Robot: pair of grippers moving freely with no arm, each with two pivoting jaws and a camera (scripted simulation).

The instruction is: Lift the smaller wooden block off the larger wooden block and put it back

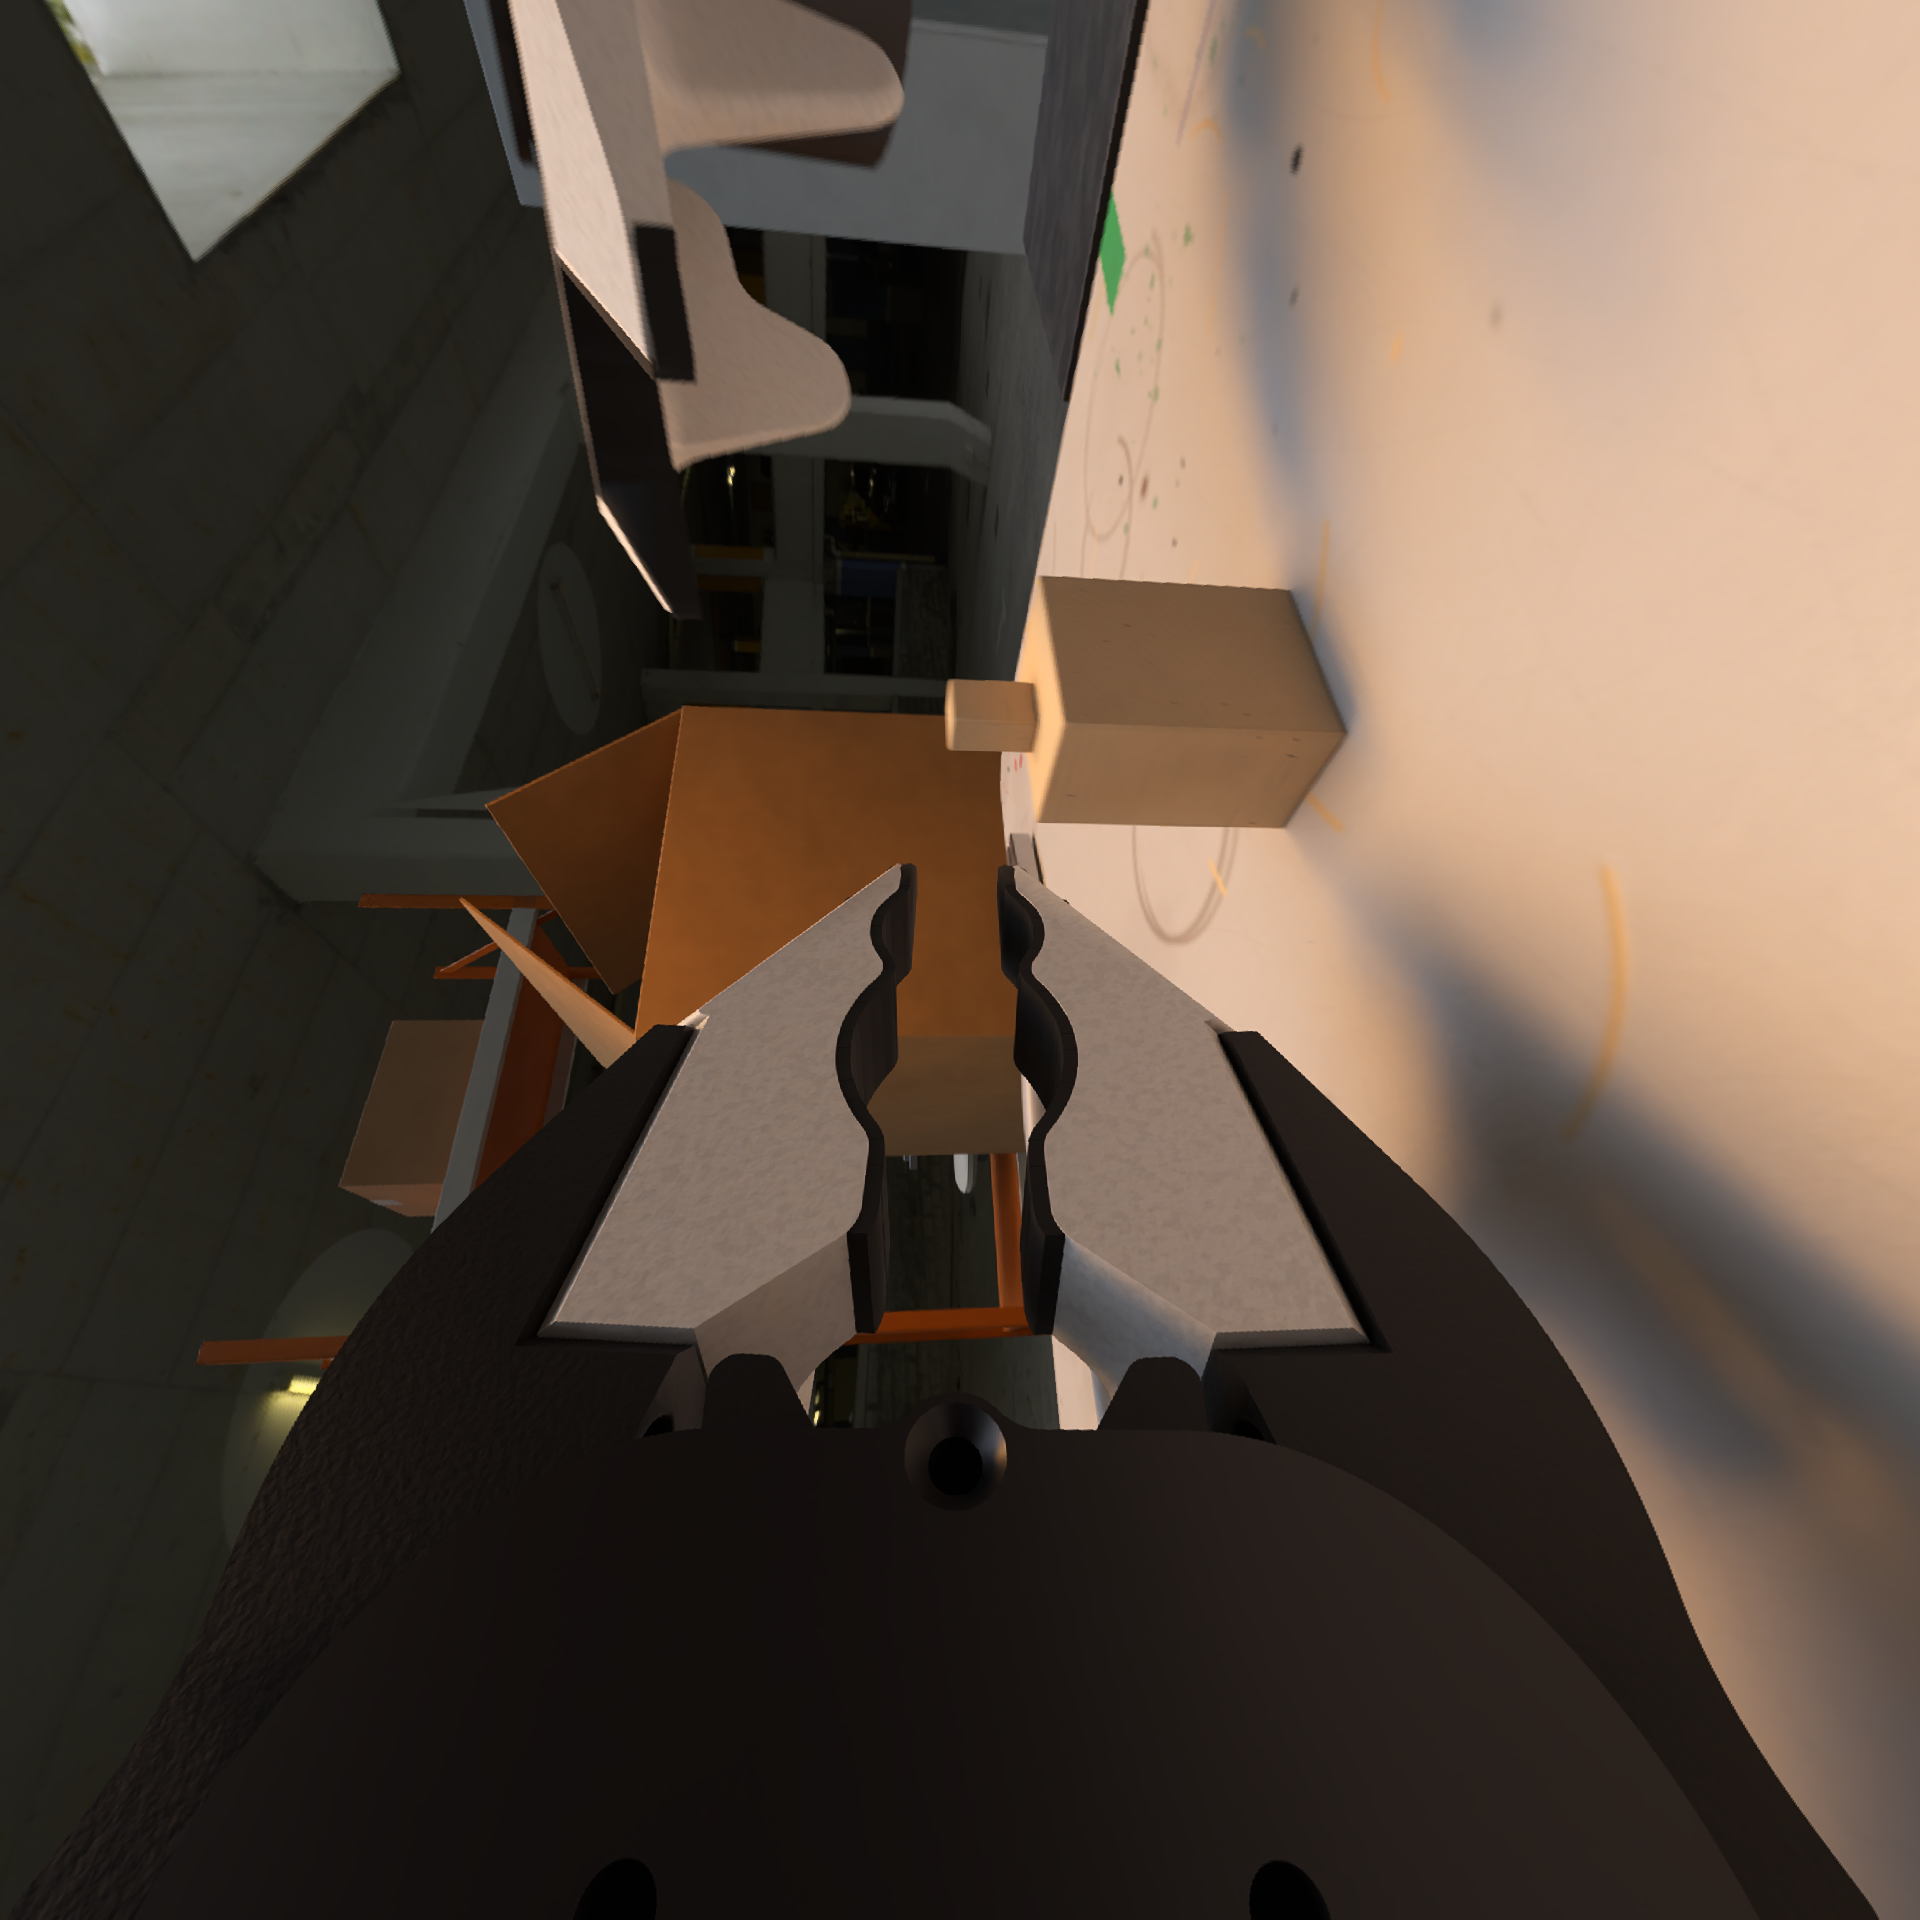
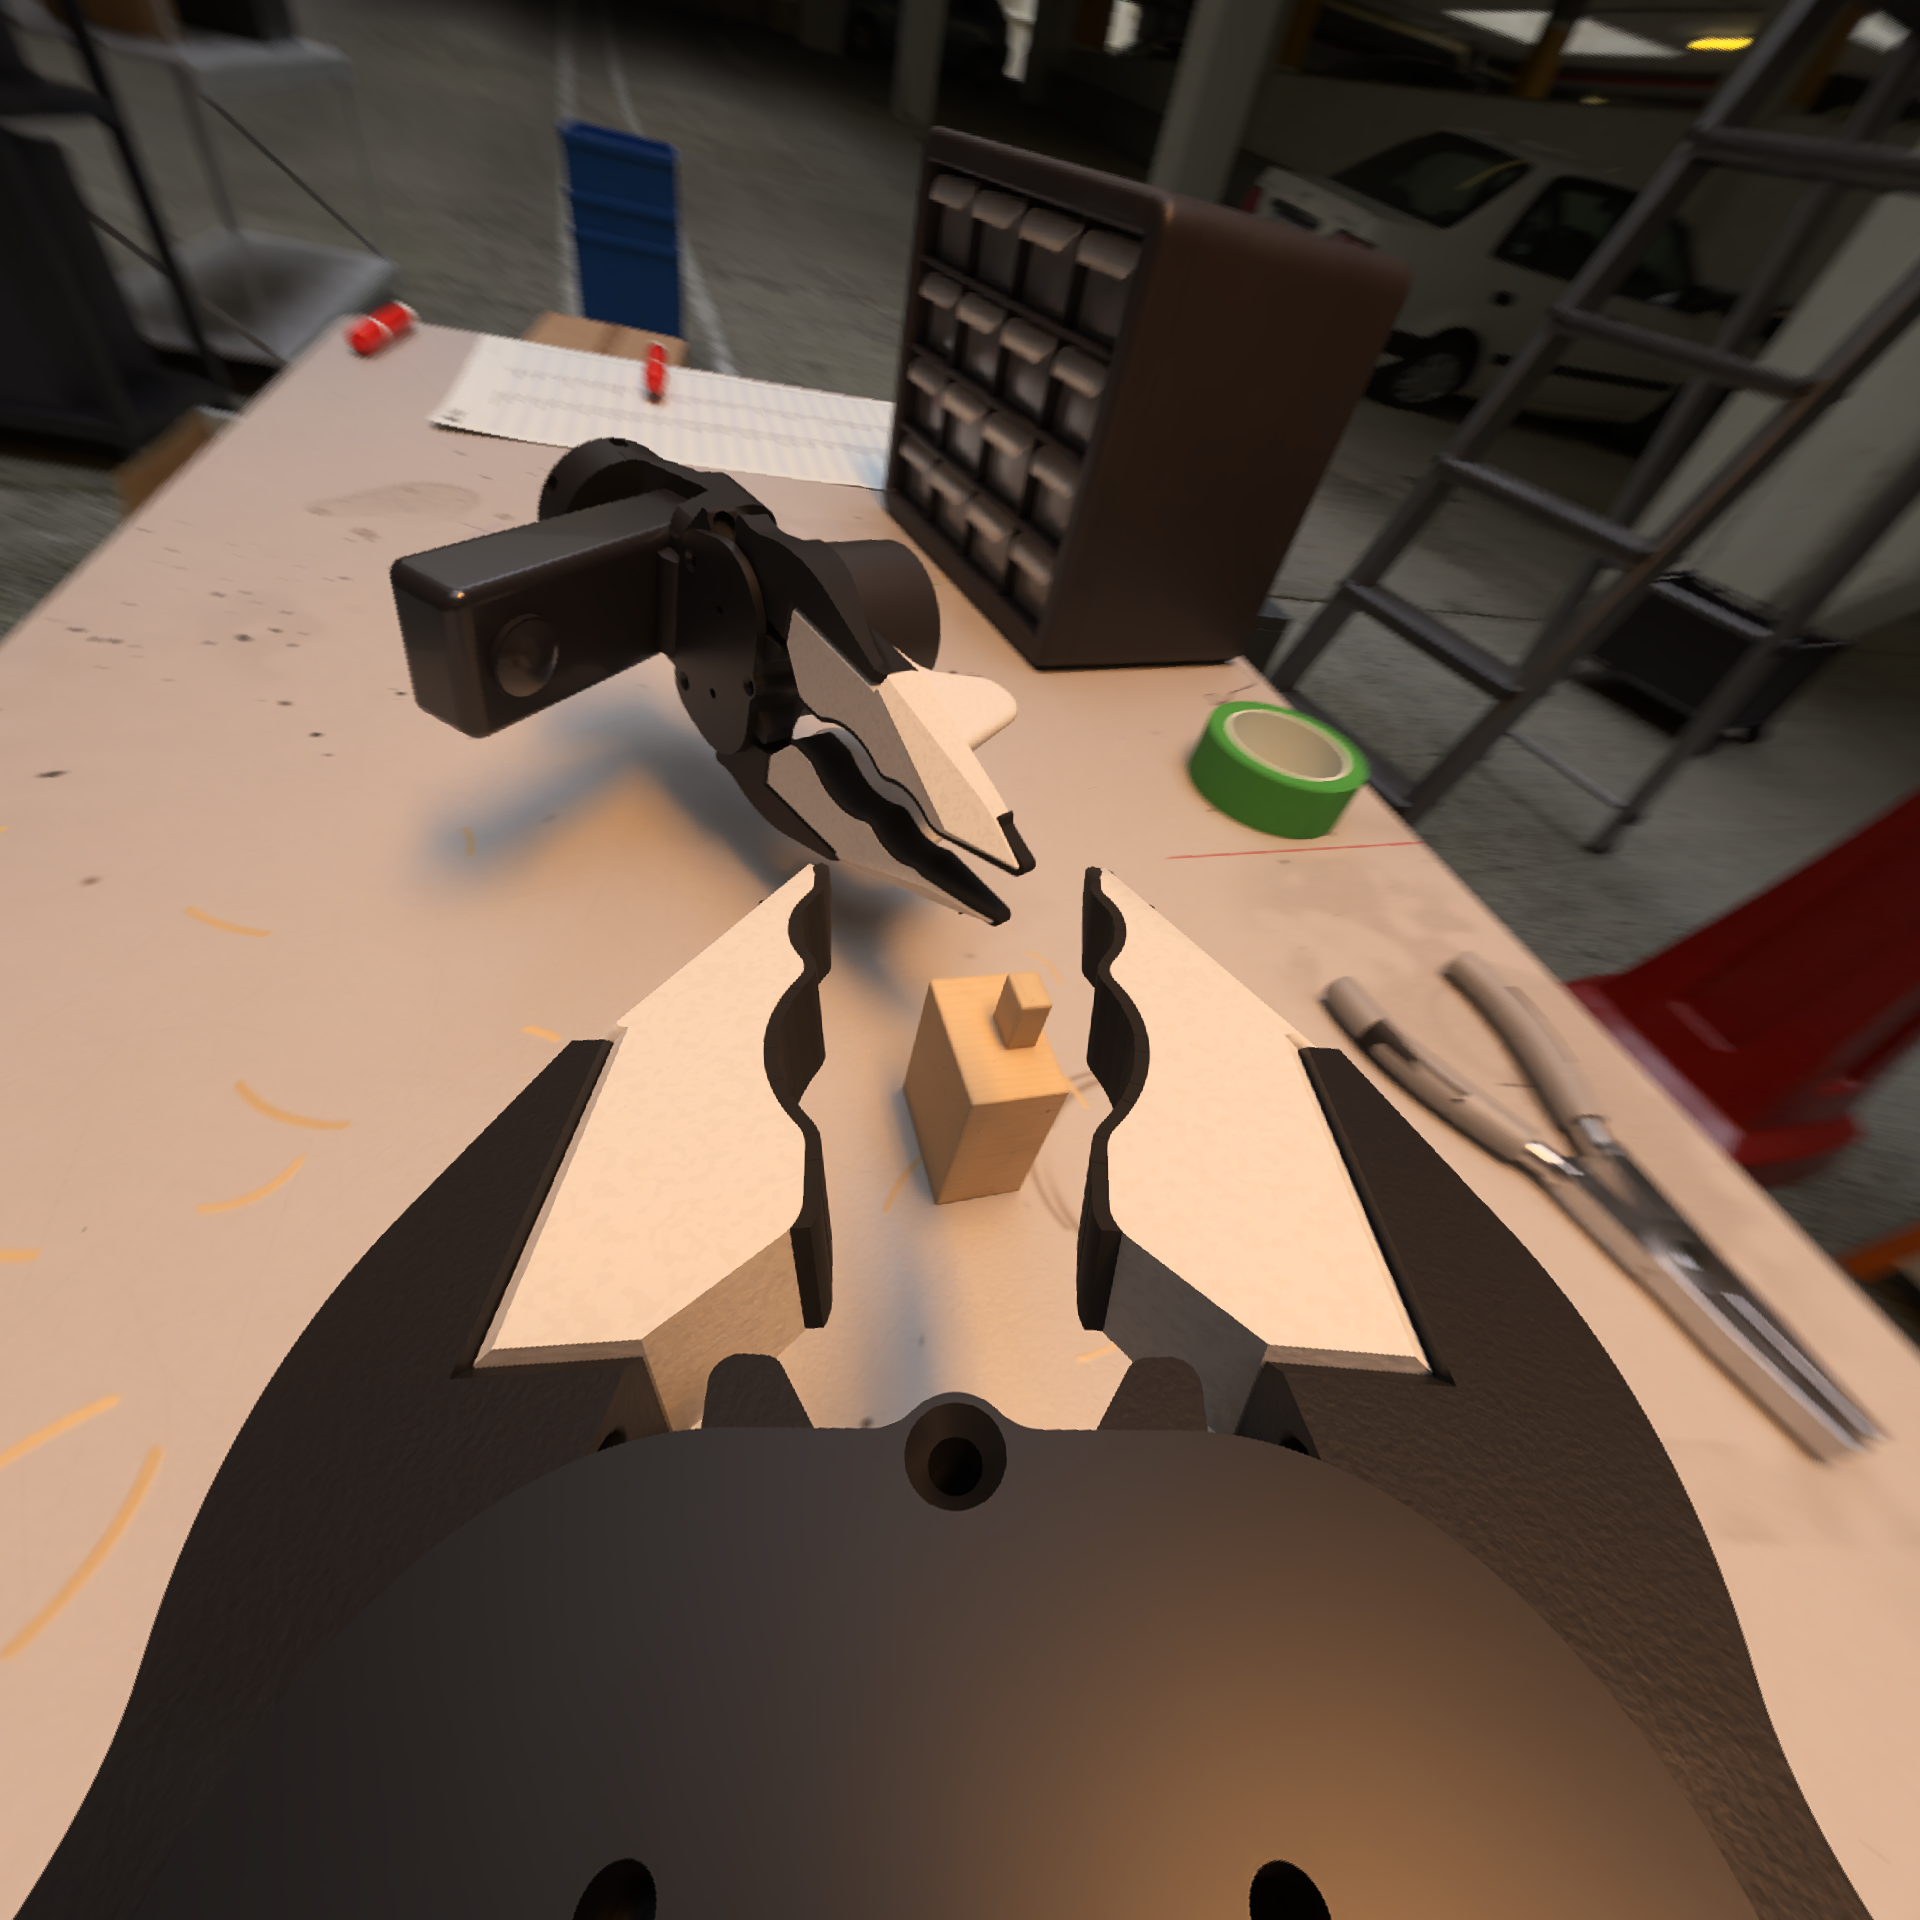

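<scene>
While the smaller wooden block (image 2: 1020, 1008) stands on the top face of the larger wooden block (image 2: 982, 1101), touching it and set toward one edge, nothing holds it. Its long axis seems upright, like that of the large block, which stands on the table (image 2: 260, 831).

From the right gripper (image 2: 956, 904) the pair lies straight ahead and lower, in the gap between the two fingers but not reached by them; its jaws stand wide apart and empty. The left gripper (image 1: 956, 883) is rolled on its side, so in its own view the table appears as a wall at the right; the blocks lie ahead and toward the table side. Its jaws are close together with a narrow gap, gripping nothing.

I judge the right gripper better lined up, though the left tips (image 2: 997, 873) hang near above the blocks. A green tape roll (image 2: 1278, 769), pliers (image 2: 1558, 1143) and a drawer cabinet (image 2: 1122, 405) stay well apart.
</scene>
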